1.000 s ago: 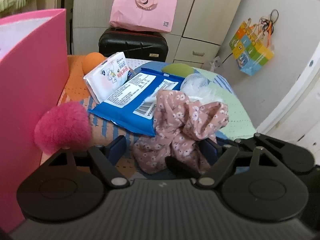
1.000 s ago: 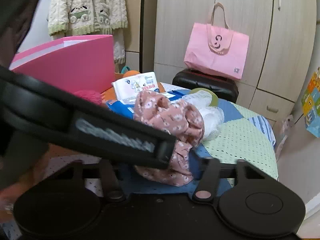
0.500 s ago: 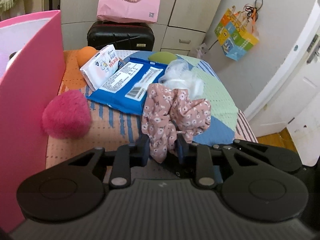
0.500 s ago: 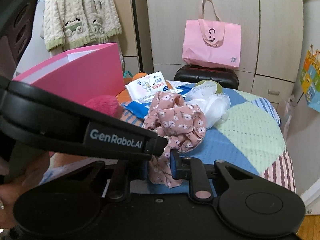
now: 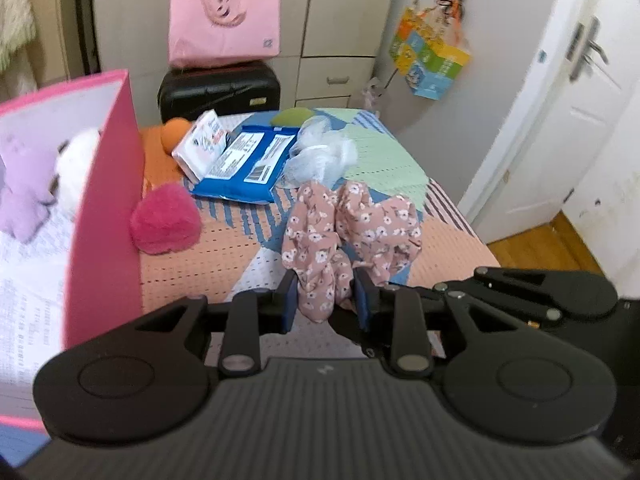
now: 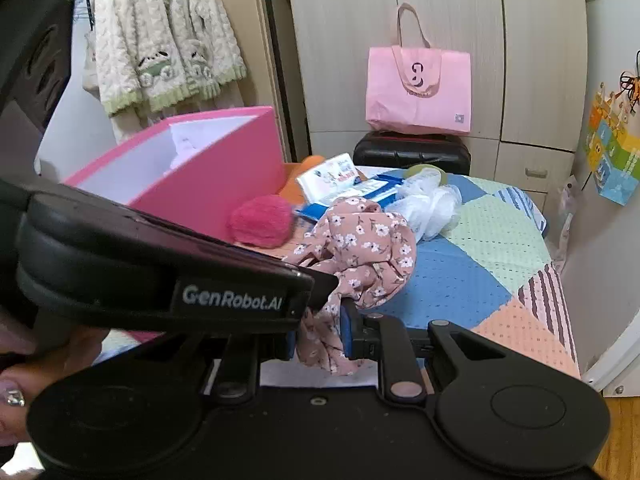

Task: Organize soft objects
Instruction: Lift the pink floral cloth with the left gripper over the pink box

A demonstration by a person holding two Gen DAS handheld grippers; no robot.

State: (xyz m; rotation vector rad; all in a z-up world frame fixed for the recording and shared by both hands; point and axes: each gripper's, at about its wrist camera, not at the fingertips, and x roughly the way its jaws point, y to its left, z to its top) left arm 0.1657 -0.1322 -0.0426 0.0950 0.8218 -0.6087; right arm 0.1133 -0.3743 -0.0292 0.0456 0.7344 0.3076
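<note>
Both your claws, left claw (image 5: 325,300) and right claw (image 6: 320,338), pinch one floral pink cloth (image 5: 348,232) at frame centre, above the patchwork bed (image 5: 200,264). One magenta pompom (image 5: 164,220) sits beside one pink box (image 5: 104,200), left.

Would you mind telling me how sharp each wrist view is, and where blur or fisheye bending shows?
Left wrist view: motion-blurred throughout, with the pink paper tote bag and white door smeared and the door frame bowed by the fisheye. Right wrist view: sharper, with crisp flowers on the pink floral fabric; the beige wardrobe edges curve, and the other gripper's black body blocks the left.
</note>
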